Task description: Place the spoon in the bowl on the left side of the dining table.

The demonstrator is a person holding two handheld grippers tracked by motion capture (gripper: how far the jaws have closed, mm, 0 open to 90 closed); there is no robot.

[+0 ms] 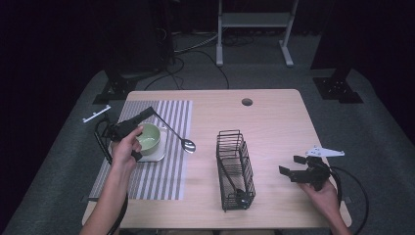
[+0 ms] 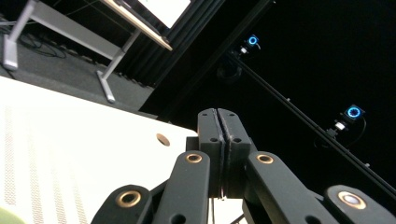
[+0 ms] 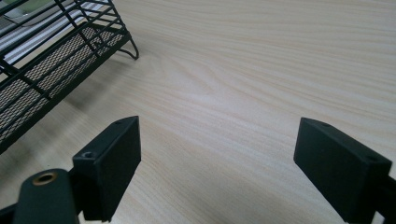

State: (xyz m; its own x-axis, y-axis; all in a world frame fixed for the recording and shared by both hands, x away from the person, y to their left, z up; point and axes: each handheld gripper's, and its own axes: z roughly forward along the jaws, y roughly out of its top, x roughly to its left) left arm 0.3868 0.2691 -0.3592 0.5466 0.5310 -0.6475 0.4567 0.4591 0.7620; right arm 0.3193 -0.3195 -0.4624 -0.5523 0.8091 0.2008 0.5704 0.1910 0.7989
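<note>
On the floor left of the worktop point(image 1: 274, 122) lies a small white strip point(image 1: 96, 113). A striped mat point(image 1: 161, 176) covers the left part of the worktop. On the mat sits a green bowl point(image 1: 149, 137) on a pale square plate point(image 1: 155, 155), toward the mat's far half. The left hand point(image 1: 128, 147) holds the left claw point(image 1: 149, 112) just over the bowl's left rim, pointing far and to the right. In the left gripper view its jaws are pressed together, with a thin dark line between them that may be the spoon's handle. In the high view a spoon point(image 1: 187, 144) slants down from the claw tip, its round end near the right edge of the mat, just right of the plate; whether the round end touches the mat is not clear.

Right of the mat, on bare wood, stands a black wire basket point(image 1: 235, 169), long side running near to far, with a dark utensil point(image 1: 234, 183) lying inside it. A round hole point(image 1: 247, 102) sits in the worktop at the far side.

Well right of the basket, the right hand point(image 1: 325, 193) holds the right claw point(image 1: 292, 166) low over the near right part of the worktop, pointing left at the basket. Its jaws stand wide apart with bare wood between them, and the basket's corner point(image 3: 56, 56) lies ahead to the left in the right gripper view. A cable point(image 1: 355, 188) loops off to the right.
</note>
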